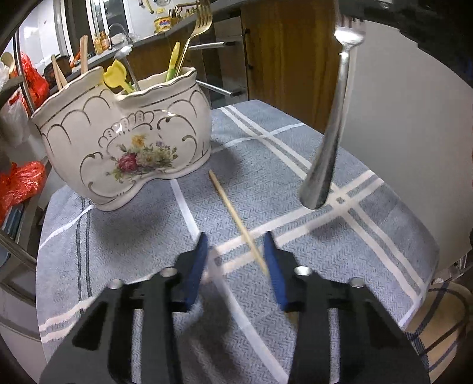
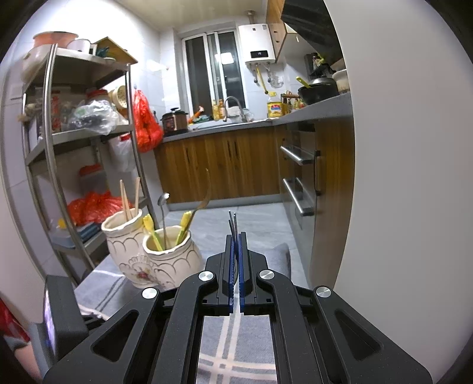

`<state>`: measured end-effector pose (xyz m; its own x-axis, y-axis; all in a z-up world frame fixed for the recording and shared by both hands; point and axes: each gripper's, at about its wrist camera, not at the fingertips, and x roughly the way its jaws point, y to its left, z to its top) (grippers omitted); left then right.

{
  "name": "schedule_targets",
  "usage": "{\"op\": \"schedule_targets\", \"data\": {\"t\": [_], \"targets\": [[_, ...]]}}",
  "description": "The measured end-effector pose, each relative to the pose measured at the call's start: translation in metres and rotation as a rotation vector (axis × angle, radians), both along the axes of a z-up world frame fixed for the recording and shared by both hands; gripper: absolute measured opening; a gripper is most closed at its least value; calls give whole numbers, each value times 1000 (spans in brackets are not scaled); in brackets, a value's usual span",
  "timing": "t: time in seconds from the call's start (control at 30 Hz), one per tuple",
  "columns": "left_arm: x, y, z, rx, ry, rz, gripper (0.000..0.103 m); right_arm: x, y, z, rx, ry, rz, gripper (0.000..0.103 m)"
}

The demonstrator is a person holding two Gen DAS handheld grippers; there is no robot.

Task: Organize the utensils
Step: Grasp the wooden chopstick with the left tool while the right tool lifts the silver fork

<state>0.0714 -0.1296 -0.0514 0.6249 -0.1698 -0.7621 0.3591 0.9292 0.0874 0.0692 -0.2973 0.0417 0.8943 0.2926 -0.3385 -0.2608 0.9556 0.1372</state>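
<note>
Left wrist: left gripper (image 1: 235, 260) half-open around chopstick (image 1: 236, 220).

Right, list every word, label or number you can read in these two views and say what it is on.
None can be read.
Yellow tub on the counter: printed label, blurred.
Yellow oil bottle by the sink: red and blue label, too small.
Water heater on the wall: lit display, too small.

Tiled kitchen: wooden cabinets (image 2: 224, 165), grey counter (image 2: 236, 125), window (image 2: 212, 71), steel shelving (image 2: 85, 133).
</note>
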Motion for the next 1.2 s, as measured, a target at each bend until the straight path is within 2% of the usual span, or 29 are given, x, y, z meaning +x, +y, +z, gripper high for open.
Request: {"op": "schedule_targets", "data": {"t": [0.07, 0.1, 0.2, 0.33, 0.53, 0.67, 0.7, 0.73, 0.87, 0.97, 1.07, 1.1, 1.13, 1.2], "targets": [[2, 3, 2, 2, 6, 0, 14, -1, 0, 0, 1, 0, 2, 3], [4, 4, 2, 2, 8, -4, 10, -1, 0, 1, 0, -4, 1, 3], [4, 12, 5, 3, 10, -15, 8, -4, 0, 2, -4, -14, -2, 3], [9, 25, 11, -21, -9, -17, 0, -7, 0, 3, -7, -30, -11, 3], [1, 51, 29, -60, -71, -19, 0, -8, 2, 4, -8, -49, -12, 3], [3, 61, 34, -94, -39, -25, 0, -5, 8, 2, -22, -44, -6, 3], [3, 59, 34, -78, -28, -44, 0, -5, 7, 1, -22, -42, -6, 3], [3, 54, 33, -51, -12, -67, 3, -5, 8, 1, -23, -41, -5, 3], [3, 38, 24, -7, 14, -113, 25, -3, 11, 1, -27, -38, 1, 3], [9, 37, 14, 1, 52, -106, 25, -3, 12, 0, -33, -33, 8, 3], [17, 40, 10, -35, 82, -100, 23, -3, 12, 0, -32, -35, 10, 3], [19, 40, 10, -42, 87, -106, 19, -3, 12, -1, -31, -35, 10, 3], [20, 39, 9, -39, 87, -117, 7, -3, 11, 0, -28, -38, 9, 3], [23, 34, 9, -9, 77, -148, 6, -3, 11, 0, -26, -42, 7, 3]]}}
